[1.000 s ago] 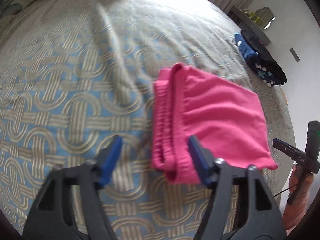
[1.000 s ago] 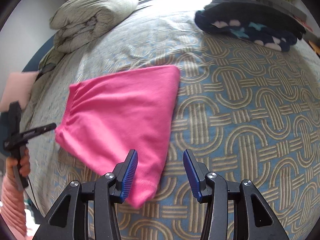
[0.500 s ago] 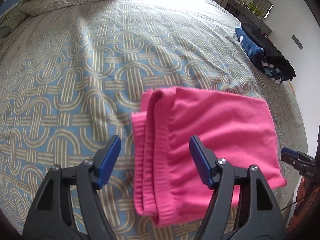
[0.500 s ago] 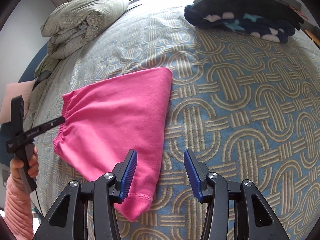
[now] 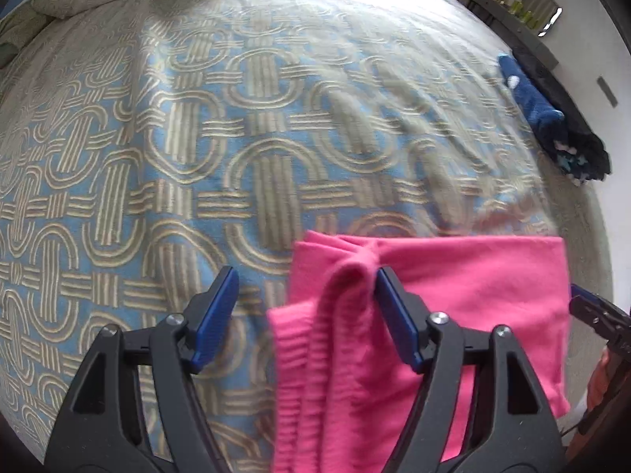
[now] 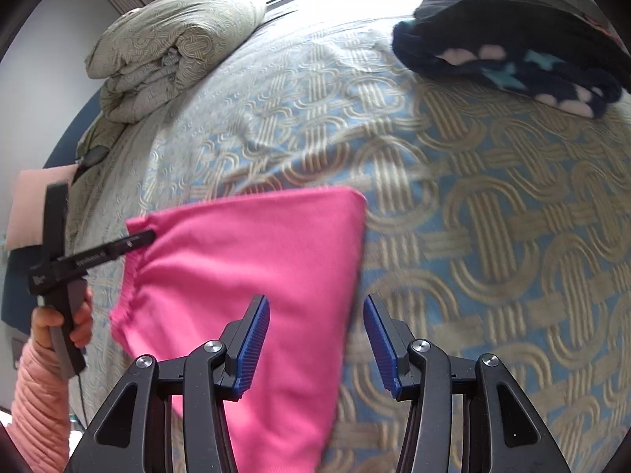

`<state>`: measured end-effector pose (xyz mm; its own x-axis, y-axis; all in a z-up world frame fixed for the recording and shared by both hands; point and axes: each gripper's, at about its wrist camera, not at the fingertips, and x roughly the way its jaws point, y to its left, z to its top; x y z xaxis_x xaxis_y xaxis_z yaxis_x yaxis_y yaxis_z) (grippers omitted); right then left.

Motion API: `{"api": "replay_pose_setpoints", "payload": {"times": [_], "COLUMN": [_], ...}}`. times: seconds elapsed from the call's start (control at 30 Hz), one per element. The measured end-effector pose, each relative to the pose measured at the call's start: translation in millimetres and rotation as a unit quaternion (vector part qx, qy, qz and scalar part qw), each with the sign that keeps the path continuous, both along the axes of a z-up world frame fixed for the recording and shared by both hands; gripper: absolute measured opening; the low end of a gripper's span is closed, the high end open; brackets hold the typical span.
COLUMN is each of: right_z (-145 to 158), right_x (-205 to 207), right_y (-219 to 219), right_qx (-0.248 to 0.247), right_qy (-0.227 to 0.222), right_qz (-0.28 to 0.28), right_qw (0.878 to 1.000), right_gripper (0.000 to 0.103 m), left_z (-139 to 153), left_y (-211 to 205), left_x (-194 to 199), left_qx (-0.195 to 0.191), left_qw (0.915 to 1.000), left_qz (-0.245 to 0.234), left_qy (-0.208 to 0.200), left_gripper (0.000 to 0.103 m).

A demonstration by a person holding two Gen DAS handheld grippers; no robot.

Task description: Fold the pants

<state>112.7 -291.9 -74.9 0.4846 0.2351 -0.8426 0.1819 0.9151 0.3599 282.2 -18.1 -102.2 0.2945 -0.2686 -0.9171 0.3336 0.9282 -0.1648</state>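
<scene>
Both tongs, left and right, are opening, their jaws apart over folded pink pants on a patterned bedspread. Only the right view shows the rolled duvet and window.

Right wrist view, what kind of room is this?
Most likely a bedroom. A wide bed with a blue and beige patterned bedspread fills the view, a rolled grey-green duvet lies at its far end, and folded bright pink pants rest on it.
</scene>
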Motion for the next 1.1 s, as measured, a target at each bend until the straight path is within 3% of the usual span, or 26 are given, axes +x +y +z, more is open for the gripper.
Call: {"api": "replay_pose_setpoints", "payload": {"times": [0.13, 0.17, 0.2, 0.3, 0.4, 0.5, 0.57, 0.63, 0.7, 0.77, 0.87, 0.93, 1.1], "right_z": [-22, -28, -30, -32, -30, -24, -19, -15, -14, -18, -25, -26, -28], "right_x": [26, 30, 33, 31, 25, 10, -1, -11, -25, -34, -44, -44, -37], "right_y": [-10, -15, -20, -34, -32, -26, -23, -20, -16, -12, -5, -6, -11], "right_qx": [0.030, 0.032, 0.047, 0.101, 0.101, 0.089, 0.076, 0.066, 0.069, 0.079, 0.095, 0.100, 0.129], "right_qy": [0.019, 0.024, 0.023, 0.022, 0.016, 0.022, 0.026, 0.029, 0.033, 0.043, 0.043, 0.039, 0.027], "right_qz": [-0.021, -0.034, -0.047, -0.086, -0.080, -0.055, -0.041, -0.026, -0.010, 0.008, 0.024, 0.020, 0.016], "right_qw": [0.999, 0.999, 0.998, 0.991, 0.992, 0.994, 0.996, 0.997, 0.997, 0.996, 0.994, 0.994, 0.991], "right_gripper": [0.051, 0.034, 0.025, 0.016, 0.023, 0.031, 0.032, 0.037, 0.044, 0.046, 0.048, 0.049, 0.051], "left_z": [-8, -7, -7, -4, 4, 19, 23, 23, 15, 2, -14, -14, -12], "left_y": [16, 19, 22, 34, 43, 47, 53, 60, 59, 51, 43, 41, 44], "left_x": [7, 7, 7, 6, -2, -17, -24, -30, -41, -50, -57, -58, -52], "left_qx": [-0.035, -0.036, -0.037, -0.053, -0.066, -0.036, -0.038, -0.066, -0.106, -0.110, -0.076, -0.086, -0.111], "left_qw": [0.9991, 0.9991, 0.9990, 0.9979, 0.9964, 0.9983, 0.9983, 0.9971, 0.9934, 0.9911, 0.9944, 0.9938, 0.9910], "left_qz": [0.019, 0.022, 0.022, 0.036, 0.049, 0.044, 0.043, 0.039, 0.011, -0.012, -0.023, -0.022, -0.025], "left_qy": [0.012, 0.011, 0.010, 0.015, 0.020, -0.013, -0.015, 0.000, 0.042, 0.073, 0.070, 0.066, 0.070], "left_gripper": [0.077, 0.077, 0.077, 0.077, 0.076, 0.076, 0.076, 0.075, 0.075, 0.075, 0.075, 0.081, 0.079]}}
